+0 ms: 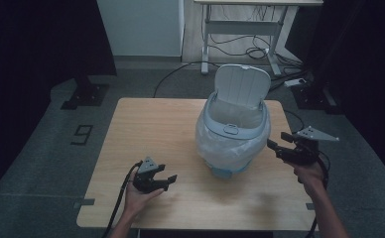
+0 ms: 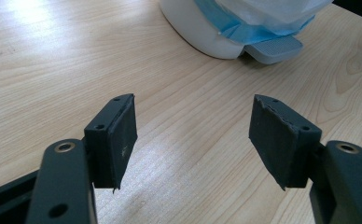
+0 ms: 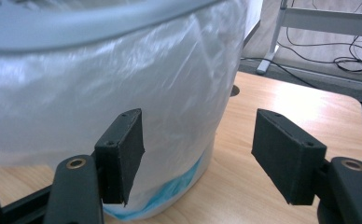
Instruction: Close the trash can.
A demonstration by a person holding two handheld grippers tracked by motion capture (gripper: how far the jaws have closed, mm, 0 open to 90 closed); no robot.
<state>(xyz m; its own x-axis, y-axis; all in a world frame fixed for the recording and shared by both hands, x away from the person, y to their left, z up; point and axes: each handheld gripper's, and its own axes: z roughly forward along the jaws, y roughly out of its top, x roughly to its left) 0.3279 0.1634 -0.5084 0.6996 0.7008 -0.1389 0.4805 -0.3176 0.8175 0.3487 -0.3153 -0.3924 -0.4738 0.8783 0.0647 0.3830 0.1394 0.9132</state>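
High view: a single dark figure point(image 1: 83, 134), reading as "9" or "6" depending on the side it is viewed from, marked on the grey floor point(image 1: 41, 153) left of the counter point(image 1: 146, 119). No other legible text.

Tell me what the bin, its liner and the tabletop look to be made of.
Bin: likely moulded plastic, pale and matte, judging by the smooth lid and one-piece rim. Liner: thin translucent plastic film, glossy and creased, draped over the bin's outside. Tabletop: light wood or wood-look laminate; the grain lines show, with a soft sheen under the light, but which one is unclear.
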